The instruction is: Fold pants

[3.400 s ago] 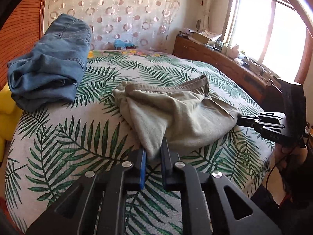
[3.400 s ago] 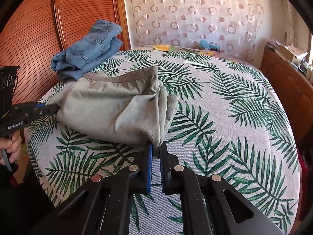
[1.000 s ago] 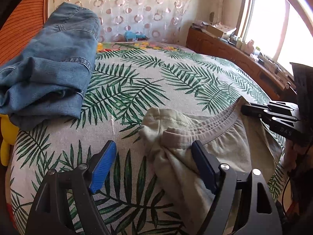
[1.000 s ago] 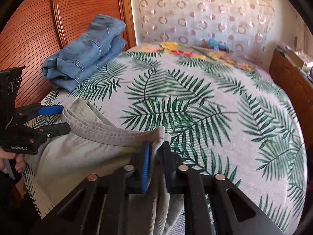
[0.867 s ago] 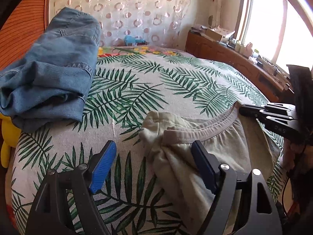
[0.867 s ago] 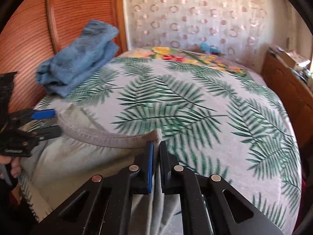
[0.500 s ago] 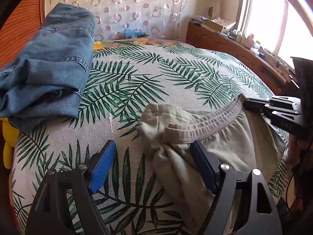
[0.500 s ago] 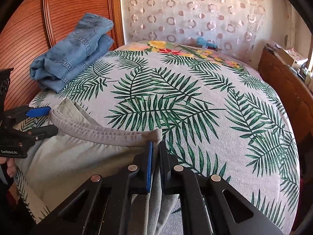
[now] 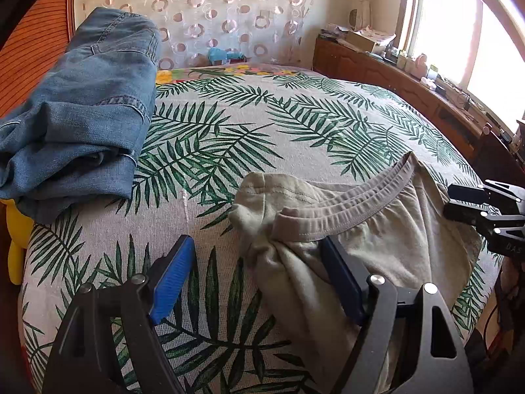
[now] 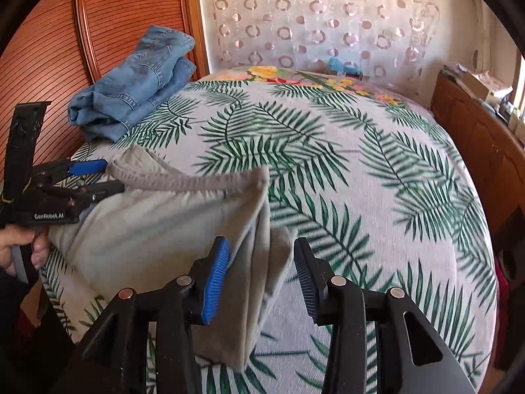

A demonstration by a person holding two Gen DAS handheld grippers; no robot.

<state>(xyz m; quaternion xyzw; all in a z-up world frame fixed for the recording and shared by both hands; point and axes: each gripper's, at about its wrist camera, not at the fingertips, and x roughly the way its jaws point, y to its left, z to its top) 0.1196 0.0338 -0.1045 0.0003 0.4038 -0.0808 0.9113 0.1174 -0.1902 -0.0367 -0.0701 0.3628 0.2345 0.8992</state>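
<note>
Beige-grey pants (image 9: 377, 229) lie bunched at the near edge of the bed, waistband (image 9: 344, 210) facing the bed's middle. My left gripper (image 9: 256, 282) is open, its jaws astride the waistband's left corner. In the right wrist view the pants (image 10: 157, 223) lie at lower left. My right gripper (image 10: 262, 279) is open, with the right waistband corner and folded side hanging between its jaws. The left gripper also shows in the right wrist view (image 10: 95, 177), and the right gripper shows at the right edge of the left wrist view (image 9: 459, 202).
Folded blue jeans (image 9: 78, 111) lie at the far left by the wooden headboard (image 10: 65, 49). The bed has a palm-leaf cover (image 10: 361, 164). A wooden sideboard (image 9: 410, 82) with clutter runs along the right under the window. A yellow object (image 9: 14, 246) lies at the bed's left edge.
My right gripper has opened and let go of the waistband corner, which now hangs loose between its jaws. My left gripper stays open at the other corner.
</note>
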